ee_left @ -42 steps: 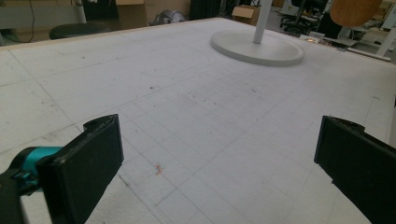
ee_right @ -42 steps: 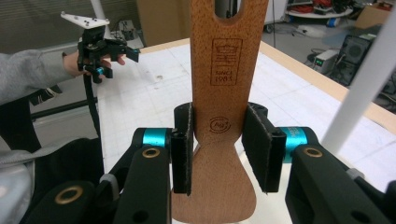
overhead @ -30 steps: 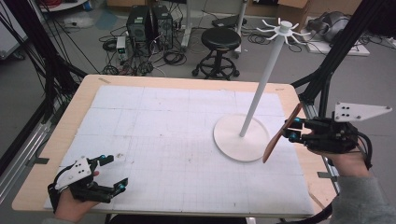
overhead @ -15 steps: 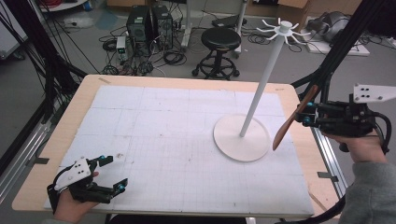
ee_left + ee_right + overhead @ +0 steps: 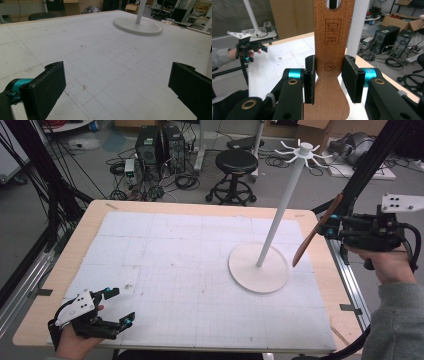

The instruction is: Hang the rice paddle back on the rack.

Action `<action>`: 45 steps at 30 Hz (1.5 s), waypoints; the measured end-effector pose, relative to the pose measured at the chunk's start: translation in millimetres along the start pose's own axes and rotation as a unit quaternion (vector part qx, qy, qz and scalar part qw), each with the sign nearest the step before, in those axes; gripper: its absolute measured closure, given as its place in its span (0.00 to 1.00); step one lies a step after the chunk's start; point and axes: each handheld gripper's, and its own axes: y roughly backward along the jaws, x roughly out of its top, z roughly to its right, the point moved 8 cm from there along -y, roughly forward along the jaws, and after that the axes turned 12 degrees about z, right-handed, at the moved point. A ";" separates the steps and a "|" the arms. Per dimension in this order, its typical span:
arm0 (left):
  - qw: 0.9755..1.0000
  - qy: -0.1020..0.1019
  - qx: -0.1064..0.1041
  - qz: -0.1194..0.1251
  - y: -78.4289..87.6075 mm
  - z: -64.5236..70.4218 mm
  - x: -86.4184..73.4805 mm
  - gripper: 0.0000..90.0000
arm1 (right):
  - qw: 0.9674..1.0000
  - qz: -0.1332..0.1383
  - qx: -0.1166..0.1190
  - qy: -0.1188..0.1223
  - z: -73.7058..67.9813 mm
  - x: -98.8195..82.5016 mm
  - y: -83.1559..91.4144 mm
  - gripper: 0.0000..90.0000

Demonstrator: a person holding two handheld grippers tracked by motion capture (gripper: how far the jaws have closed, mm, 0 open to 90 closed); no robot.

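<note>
So my right gripper (image 5: 334,227) was clamped on the wooden spatula (image 5: 316,231), held in the air just right of the white rack (image 5: 281,215). Its long axis tilted up toward the hooks (image 5: 300,151) overhead. Left gripper (image 5: 117,307) sat wide open, way off from the rack on the desk (image 5: 165,207).

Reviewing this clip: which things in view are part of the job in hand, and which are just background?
In the job: wooden spatula, clamped in the right hand-held gripper; white hook stand.

Just about: left hand-held gripper, open and idle; black stool; computer towers.
</note>
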 end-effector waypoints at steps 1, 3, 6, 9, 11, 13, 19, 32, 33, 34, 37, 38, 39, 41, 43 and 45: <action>1.000 0.000 0.000 0.001 0.3 0.0 0.0 0.02 | 1.000 0.001 -0.002 0.002 1.0 1.8 -0.6 0.72; 1.000 0.000 0.000 0.001 0.7 0.1 0.2 0.02 | 1.000 0.003 -0.007 0.002 2.5 6.9 -2.2 0.72; 1.000 0.000 0.000 0.001 2.1 0.5 0.6 0.02 | 1.000 0.001 -0.019 0.005 6.3 13.5 -4.3 0.72; 1.000 0.001 0.003 0.003 2.9 0.5 0.7 0.02 | 1.000 0.001 -0.027 0.007 9.4 19.4 -5.5 0.71; 1.000 0.002 0.003 0.003 3.5 0.5 0.5 0.02 | 0.999 0.004 -0.037 0.006 11.4 23.8 -5.9 0.72; 1.000 0.001 0.003 0.002 4.0 0.4 0.3 0.02 | 0.999 0.007 -0.038 0.009 12.0 27.7 -6.8 0.71; 1.000 0.004 0.006 0.000 4.9 0.8 -1.0 0.02 | 0.999 0.003 -0.043 0.013 12.0 34.8 -10.7 0.71; 1.000 0.007 0.008 0.009 6.7 0.9 1.6 0.02 | 0.998 -0.006 -0.061 0.019 12.9 45.8 -25.5 0.71; 1.000 0.005 0.008 0.008 7.0 0.6 1.7 0.02 | 0.998 -0.005 -0.061 0.021 13.3 46.8 -26.2 0.71; 1.000 0.004 0.008 0.009 7.2 0.3 1.9 0.02 | 0.998 -0.005 -0.066 0.023 13.9 47.6 -26.3 0.71; 1.000 0.005 0.009 0.010 7.3 0.1 2.1 0.02 | 0.997 -0.006 -0.072 0.025 15.8 49.0 -25.7 0.71; 1.000 0.006 0.009 0.010 7.3 0.1 2.0 0.02 | 0.997 -0.005 -0.076 0.026 16.7 49.7 -25.6 0.71; 1.000 0.005 0.008 0.009 7.3 0.2 1.9 0.02 | 0.997 -0.007 -0.078 0.025 16.8 49.8 -25.4 0.71; 1.000 0.005 0.008 0.009 7.2 0.6 1.9 0.02 | 0.996 -0.007 -0.082 0.025 17.4 50.6 -25.4 0.72; 1.000 0.005 0.008 0.009 7.1 0.6 1.8 0.02 | 0.996 -0.006 -0.081 0.030 17.3 51.7 -26.3 0.71; 1.000 0.004 0.008 0.009 7.2 0.3 1.9 0.02 | 0.996 -0.007 -0.082 0.025 15.7 52.3 -27.1 0.71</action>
